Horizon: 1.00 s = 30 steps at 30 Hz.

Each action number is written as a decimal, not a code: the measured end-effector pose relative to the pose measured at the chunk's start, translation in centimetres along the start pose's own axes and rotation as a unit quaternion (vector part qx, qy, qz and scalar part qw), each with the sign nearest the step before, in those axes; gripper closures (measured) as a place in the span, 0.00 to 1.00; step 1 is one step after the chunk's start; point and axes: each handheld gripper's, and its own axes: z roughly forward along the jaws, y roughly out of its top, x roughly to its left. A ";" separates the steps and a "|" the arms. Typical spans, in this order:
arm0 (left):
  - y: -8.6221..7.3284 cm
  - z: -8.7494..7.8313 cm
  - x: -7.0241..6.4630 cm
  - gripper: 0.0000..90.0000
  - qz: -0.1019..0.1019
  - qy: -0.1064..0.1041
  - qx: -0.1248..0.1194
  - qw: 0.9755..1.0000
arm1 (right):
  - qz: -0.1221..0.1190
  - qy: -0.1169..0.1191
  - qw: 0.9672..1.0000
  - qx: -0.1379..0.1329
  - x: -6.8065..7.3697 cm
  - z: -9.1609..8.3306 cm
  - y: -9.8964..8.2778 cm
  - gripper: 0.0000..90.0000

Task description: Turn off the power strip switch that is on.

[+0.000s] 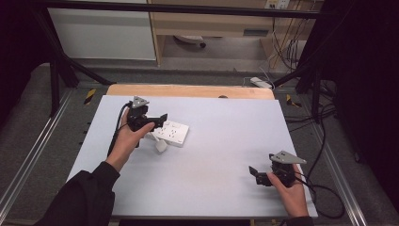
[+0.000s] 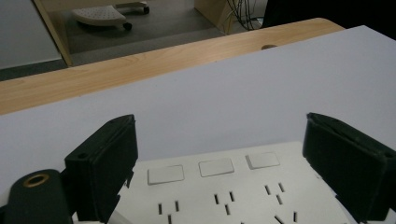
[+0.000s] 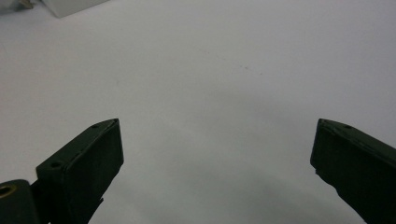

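A person sits at a table (image 1: 226,155) covered with a pale sheet, holding a two-jaw gripper in each hand. A white power strip (image 1: 171,133) lies flat at about ten o'clock from the table's middle, with a small white plug or cable end (image 1: 161,146) just beside it at its six o'clock. The left gripper (image 1: 159,120) is right at the strip's near-left end. In the left gripper view, its jaws stand wide apart on either side of the power strip (image 2: 224,191), whose three switches and rows of socket slots lie between them; they have not closed on it. The right gripper (image 1: 256,175) rests at about four o'clock on the table, well apart from the strip, its jaws also wide and holding nothing above bare sheet.

The step in hand looks like lining up to grasp the strip. The next move probably calls for lowering the left jaws over the strip's sides and closing squarely, so it does not slide.
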 end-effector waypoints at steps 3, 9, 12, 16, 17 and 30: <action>-0.1 0.2 -0.1 0.12 0.002 0.002 0.007 1.000 | -0.001 0.000 1.000 0.000 0.0 0.0 0.0 0.03; -0.3 0.7 0.0 0.12 0.001 0.004 0.019 1.000 | -0.001 0.000 1.000 0.000 0.0 0.0 0.0 0.03; -0.3 0.9 0.0 0.13 0.002 0.003 0.026 1.000 | -0.001 0.000 1.000 0.000 0.0 0.0 0.0 0.03; -0.4 1.2 -0.1 0.16 0.004 0.007 0.034 0.999 | -0.001 0.001 1.000 0.000 0.0 0.0 0.0 0.03; -0.4 1.3 0.0 0.18 0.006 0.007 0.033 0.999 | -0.001 0.001 1.000 0.000 0.0 0.0 0.0 0.03; 0.0 1.7 -0.4 0.50 0.010 0.005 0.044 0.999 | -0.003 0.001 1.000 -0.001 0.0 -0.1 0.0 0.03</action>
